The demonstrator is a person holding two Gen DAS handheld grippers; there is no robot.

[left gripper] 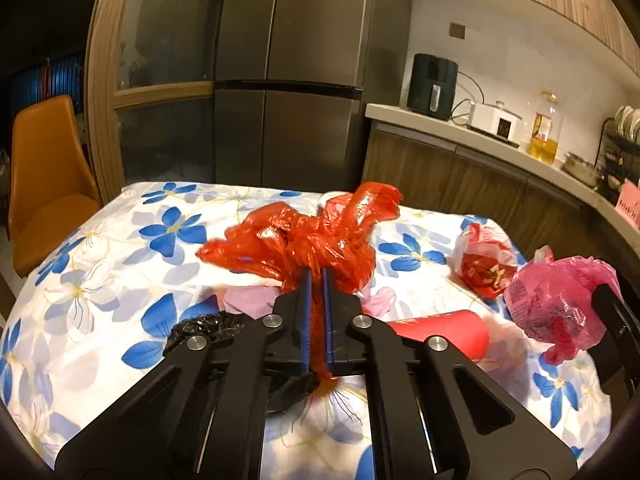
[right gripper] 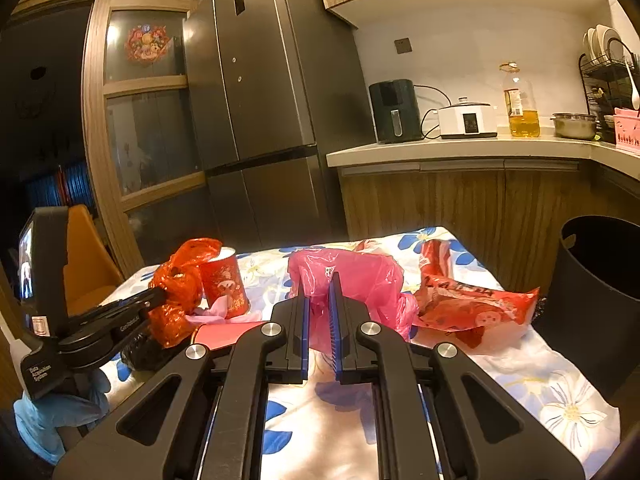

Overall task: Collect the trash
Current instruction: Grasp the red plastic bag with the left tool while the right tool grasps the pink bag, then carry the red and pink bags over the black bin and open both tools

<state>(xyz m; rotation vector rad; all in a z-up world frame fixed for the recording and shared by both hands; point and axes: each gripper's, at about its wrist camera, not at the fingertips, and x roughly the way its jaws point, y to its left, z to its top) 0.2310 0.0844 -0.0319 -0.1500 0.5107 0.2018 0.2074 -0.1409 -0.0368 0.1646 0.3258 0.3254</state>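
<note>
We're pinching the knotted red plastic bag (left gripper: 304, 240) in the left gripper (left gripper: 316, 276), jaws nearly closed on its twisted neck, bag lifted just above the floral tablecloth (left gripper: 100, 264), while the right gripper (right gripper: 319, 280) is clamping the pink plastic bag (right gripper: 352, 280) w/ jaws narrowed on a fold. Black bin (right gripper: 596, 300) is sitting past the table's right edge, so we're judging it best to be keeping both grips tight, lifting clear of the red paper cup (right gripper: 226, 286) & snack wrapper (right gripper: 472, 308) before swinging over

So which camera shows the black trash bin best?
The right wrist view: the black trash bin stands beside the table at the right, its open rim visible. The left wrist view does not show it.
</note>
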